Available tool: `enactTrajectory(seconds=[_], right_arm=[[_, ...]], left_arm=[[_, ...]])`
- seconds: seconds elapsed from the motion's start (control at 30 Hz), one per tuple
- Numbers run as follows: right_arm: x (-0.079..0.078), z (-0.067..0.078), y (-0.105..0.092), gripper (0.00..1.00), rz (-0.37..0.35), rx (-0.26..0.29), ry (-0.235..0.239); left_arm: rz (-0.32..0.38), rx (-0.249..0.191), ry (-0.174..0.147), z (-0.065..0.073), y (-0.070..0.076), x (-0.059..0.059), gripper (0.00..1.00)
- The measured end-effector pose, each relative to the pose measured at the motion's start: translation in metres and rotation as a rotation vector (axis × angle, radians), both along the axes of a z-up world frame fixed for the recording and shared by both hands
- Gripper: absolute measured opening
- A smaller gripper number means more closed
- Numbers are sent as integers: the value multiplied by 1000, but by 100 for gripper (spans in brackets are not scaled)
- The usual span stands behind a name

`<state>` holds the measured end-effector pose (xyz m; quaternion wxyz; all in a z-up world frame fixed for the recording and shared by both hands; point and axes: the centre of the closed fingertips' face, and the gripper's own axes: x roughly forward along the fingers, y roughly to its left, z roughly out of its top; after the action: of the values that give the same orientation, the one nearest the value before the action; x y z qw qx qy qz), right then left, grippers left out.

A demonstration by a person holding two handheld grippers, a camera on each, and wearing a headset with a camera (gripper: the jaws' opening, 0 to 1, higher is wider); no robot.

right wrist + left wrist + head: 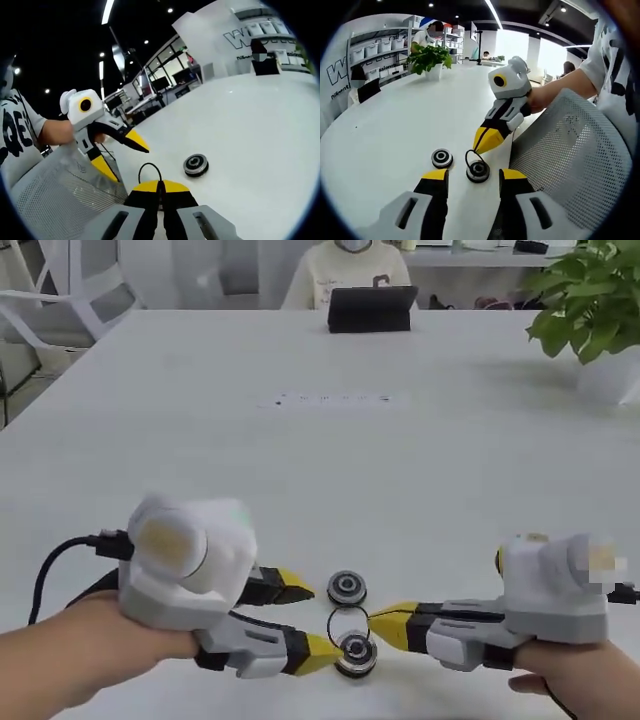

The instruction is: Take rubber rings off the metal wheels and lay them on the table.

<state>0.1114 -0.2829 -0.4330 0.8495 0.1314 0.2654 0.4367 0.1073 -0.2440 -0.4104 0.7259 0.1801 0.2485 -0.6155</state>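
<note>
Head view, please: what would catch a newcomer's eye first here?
At the front edge of the white table, the right claw is shut on a thin black rubber ring that runs to the nearer round metal wheel. The open left claw points at that wheel, and a second metal wheel lies just behind it.

I see my left gripper [312, 620] and right gripper [385, 625], white and grey with yellow tips. The metal wheels [346, 588] are silver and black. The rubber ring [150, 164] is black. The table [320, 460] is white, the plant [590, 295] at upper right green.
</note>
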Motion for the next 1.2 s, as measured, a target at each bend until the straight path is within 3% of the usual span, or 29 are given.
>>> enactTrajectory(seconds=[0.4,0.53,0.57,0.83,1.2], right_arm=[[13,10,9,0,34,-25,-16],[16,11,14,0,54,-37,-20],[17,11,17,0,62,-42,-21],[21,11,32,0,119,-77,-23],[26,1,50,0,189,-145,-1]], left_arm=[[53,-37,-11,18,24,5,52],[55,-7,-67,22,36,8,55],[54,-10,-69,23,36,7,56],[77,-33,-69,30,43,8,62],[111,-29,-63,29,56,10,70]])
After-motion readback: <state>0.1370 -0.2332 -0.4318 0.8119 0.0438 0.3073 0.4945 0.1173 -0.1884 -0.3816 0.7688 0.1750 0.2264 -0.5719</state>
